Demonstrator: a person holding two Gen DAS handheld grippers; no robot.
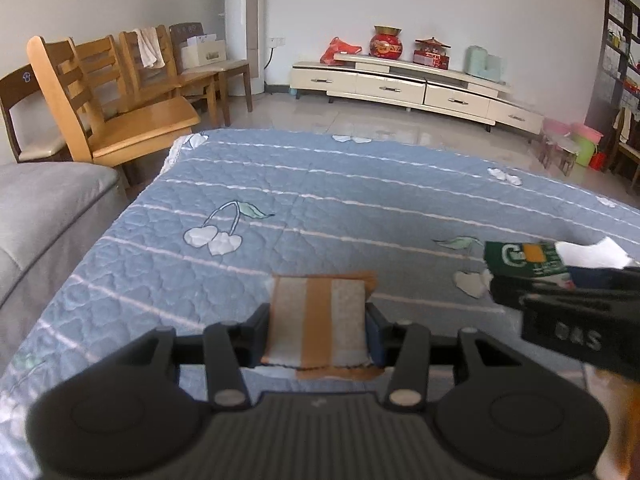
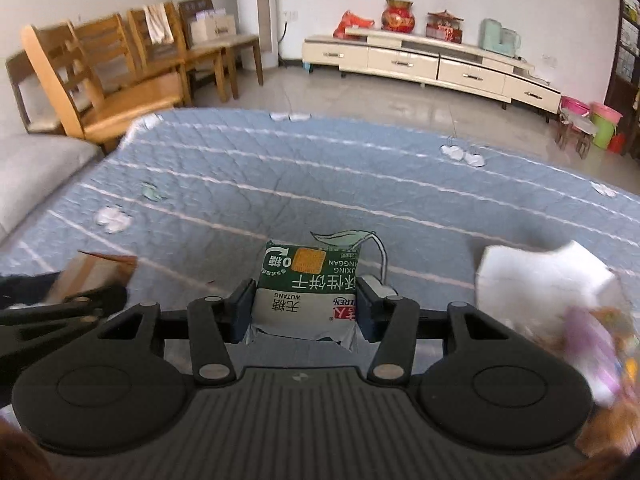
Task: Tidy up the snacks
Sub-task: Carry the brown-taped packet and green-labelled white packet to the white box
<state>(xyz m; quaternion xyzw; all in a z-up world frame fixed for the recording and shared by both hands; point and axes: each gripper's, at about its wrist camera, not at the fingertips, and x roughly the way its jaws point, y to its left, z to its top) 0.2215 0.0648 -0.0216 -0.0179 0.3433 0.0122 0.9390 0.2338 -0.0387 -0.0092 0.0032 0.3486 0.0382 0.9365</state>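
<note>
The left gripper [image 1: 318, 322] is clamped on a silver-and-orange packet [image 1: 318, 320]. The right gripper [image 2: 305, 308] is clamped on a green-and-white biscuit packet [image 2: 306, 284] (printing upside down). Both packets are held above the blue quilt [image 1: 320, 184], side by side.

Bright even daylight, fisheye-bent edges, blurred right side.

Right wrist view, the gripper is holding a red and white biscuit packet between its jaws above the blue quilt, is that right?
Not quite: the biscuit packet is green and white, not red and white, as the right wrist view shows. The rest holds: the right gripper has it clamped between its jaws, above the blue quilt.
</note>
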